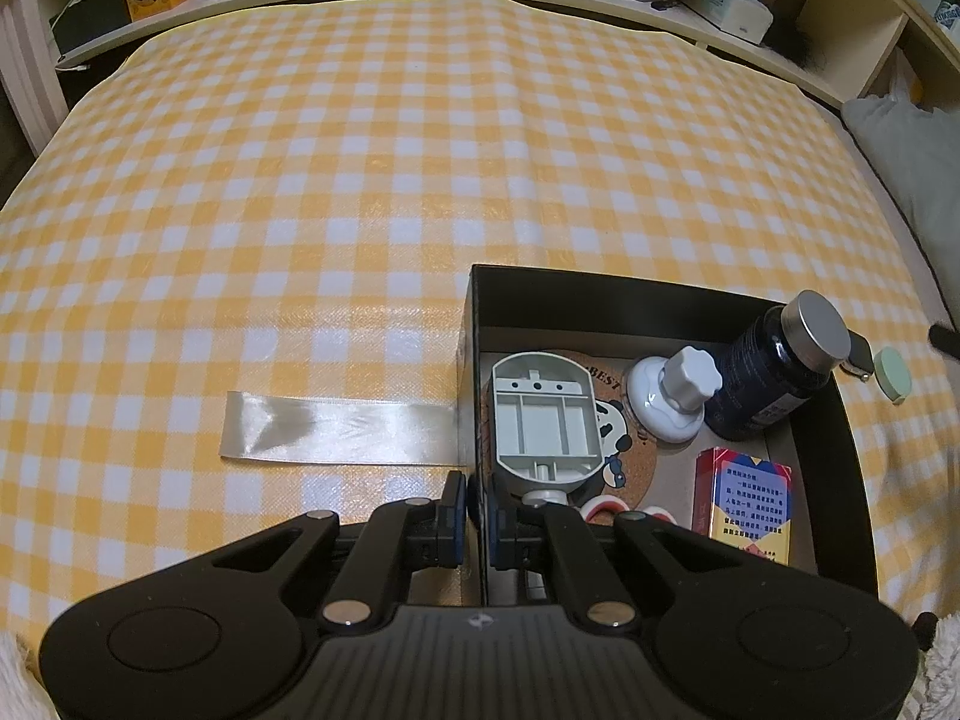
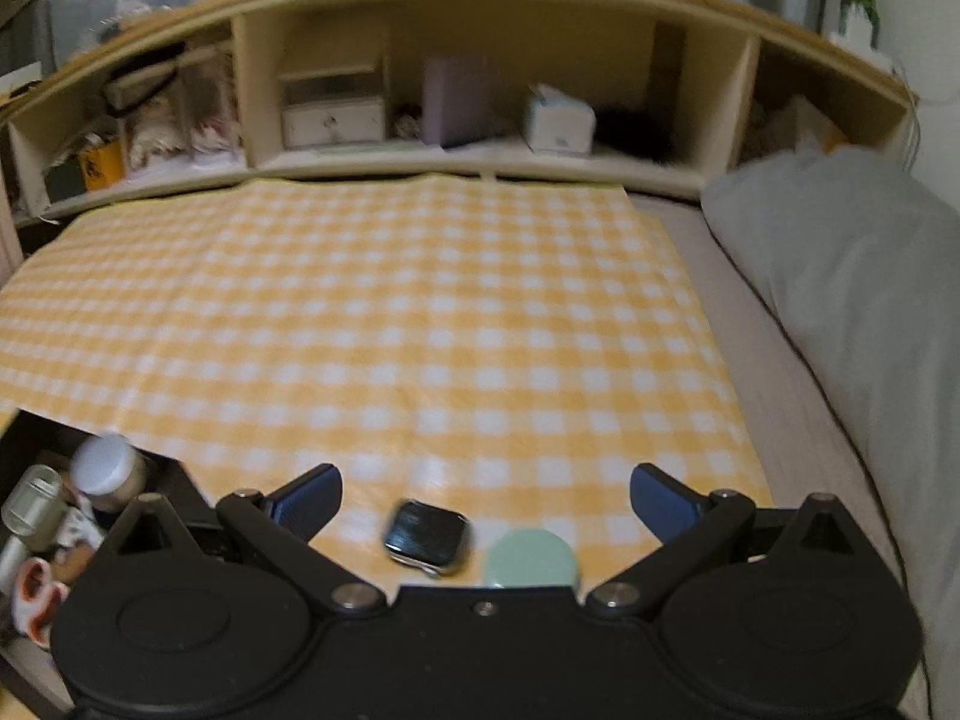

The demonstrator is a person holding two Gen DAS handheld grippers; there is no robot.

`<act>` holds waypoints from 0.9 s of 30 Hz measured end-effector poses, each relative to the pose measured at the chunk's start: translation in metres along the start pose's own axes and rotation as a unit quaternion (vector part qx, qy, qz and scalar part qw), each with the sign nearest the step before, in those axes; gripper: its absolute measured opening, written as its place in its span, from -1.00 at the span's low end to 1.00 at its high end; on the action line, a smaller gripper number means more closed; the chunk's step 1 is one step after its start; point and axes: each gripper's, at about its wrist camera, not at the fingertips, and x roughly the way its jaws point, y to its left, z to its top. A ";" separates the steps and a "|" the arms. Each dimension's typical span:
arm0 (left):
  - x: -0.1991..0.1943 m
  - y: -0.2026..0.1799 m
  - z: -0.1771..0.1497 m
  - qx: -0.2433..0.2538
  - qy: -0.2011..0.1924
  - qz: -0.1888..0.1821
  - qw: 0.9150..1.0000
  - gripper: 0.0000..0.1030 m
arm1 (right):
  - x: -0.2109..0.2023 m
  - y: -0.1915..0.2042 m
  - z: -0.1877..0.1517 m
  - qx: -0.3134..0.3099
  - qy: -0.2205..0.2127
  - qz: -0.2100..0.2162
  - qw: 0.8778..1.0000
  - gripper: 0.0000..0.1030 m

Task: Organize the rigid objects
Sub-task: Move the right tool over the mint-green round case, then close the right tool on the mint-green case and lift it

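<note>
While the left gripper (image 1: 474,516) pinches the box (image 1: 470,360) wall, the right gripper (image 2: 486,501) gapes — watch (image 2: 427,536) between its fingers.

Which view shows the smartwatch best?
The right wrist view: the smartwatch lies whole on the checked cloth between the open right gripper fingers. The left wrist view catches only a dark sliver behind the bottle.

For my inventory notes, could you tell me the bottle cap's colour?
Silver cap, clearest in the left wrist view.
</note>
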 end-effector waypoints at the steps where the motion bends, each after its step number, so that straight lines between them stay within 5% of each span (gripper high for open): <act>1: 0.000 0.000 0.000 0.000 0.000 0.000 1.000 -0.88 | 0.006 -0.005 -0.002 0.003 0.011 -0.004 1.000 1.00; 5: 0.000 0.000 -0.001 0.000 0.000 0.000 1.000 -0.88 | 0.030 -0.019 -0.013 -0.003 0.051 -0.014 0.999 0.92; 7: 0.000 0.000 0.000 -0.001 -0.001 0.000 1.000 -0.88 | 0.040 -0.024 -0.018 -0.008 0.065 -0.019 0.998 0.62; 15: 0.004 0.002 0.001 -0.004 -0.002 0.000 1.000 -0.87 | 0.066 -0.024 -0.030 -0.006 0.097 0.003 0.995 0.50; 21: 0.010 0.005 0.004 0.000 -0.008 -0.003 1.000 -0.86 | 0.073 -0.025 -0.032 -0.002 0.105 0.012 0.994 -0.02; 27: 0.018 0.007 0.009 0.002 -0.011 -0.001 1.000 -0.87 | 0.071 -0.019 -0.028 -0.019 0.114 0.008 0.993 -0.02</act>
